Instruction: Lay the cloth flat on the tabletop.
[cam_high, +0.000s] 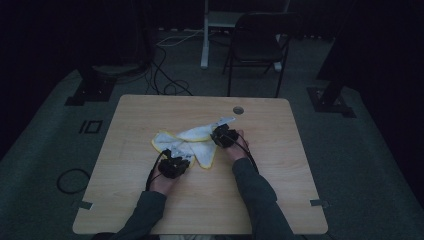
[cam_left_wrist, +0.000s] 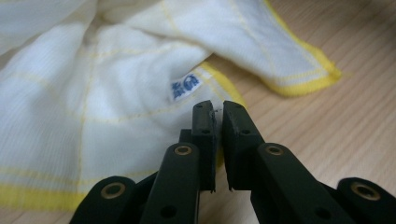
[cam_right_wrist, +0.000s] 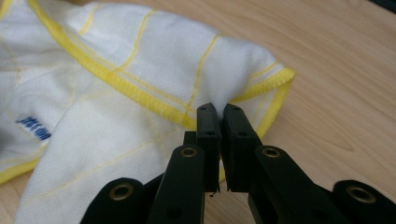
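Both grippers, left (cam_left_wrist: 218, 109) and right (cam_right_wrist: 218, 112), clamp the crumpled cloth (cam_high: 192, 140) at its near hems, seemingly to spread it flat.

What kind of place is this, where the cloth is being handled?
Probably a lab or recording room, not a home: a bare wooden table on grey carpet, loose cables on the floor, dark stand bases at its sides, and a black folding chair behind.
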